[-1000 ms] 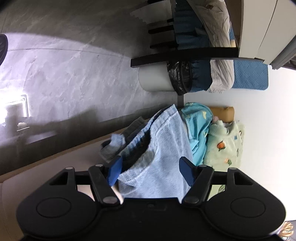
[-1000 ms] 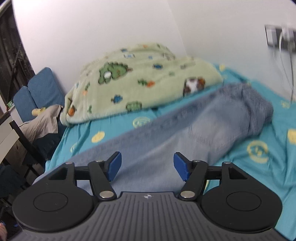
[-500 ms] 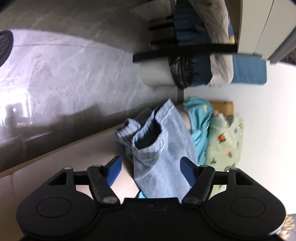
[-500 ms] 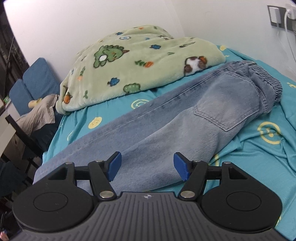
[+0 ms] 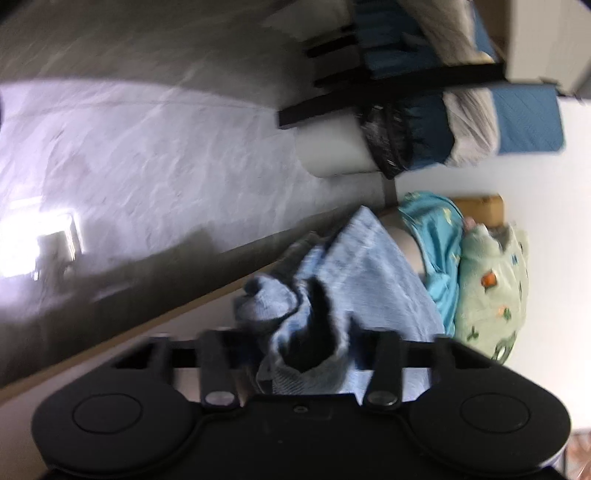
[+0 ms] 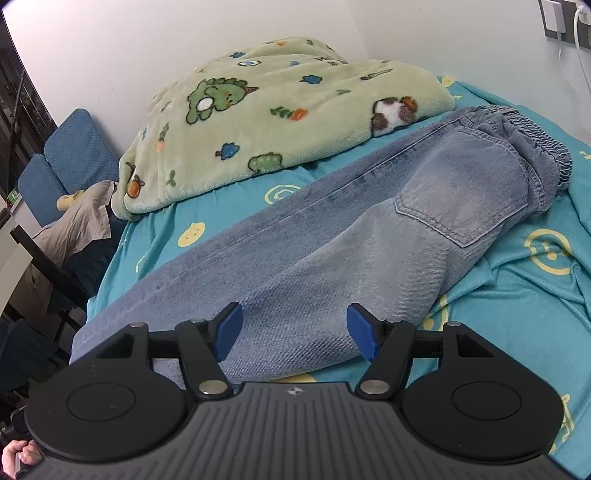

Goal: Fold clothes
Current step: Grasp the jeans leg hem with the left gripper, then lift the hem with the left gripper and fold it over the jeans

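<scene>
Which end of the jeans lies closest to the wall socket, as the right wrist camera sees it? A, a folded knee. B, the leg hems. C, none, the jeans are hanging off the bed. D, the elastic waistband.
D: the jeans lie flat on the teal sheet with the gathered elastic waistband toward the wall socket.

We see a bed (image 6: 535,317) covered by a teal sheet (image 6: 517,295) printed with yellow smiley faces. A pair of light blue jeans (image 6: 332,251) lies stretched along the sheet, elastic waistband toward the wall, back pocket up. Just beside them a green fleece blanket (image 6: 277,118) with cartoon animals sits bunched against the wall, its edge touching the jeans near the waistband.
</scene>
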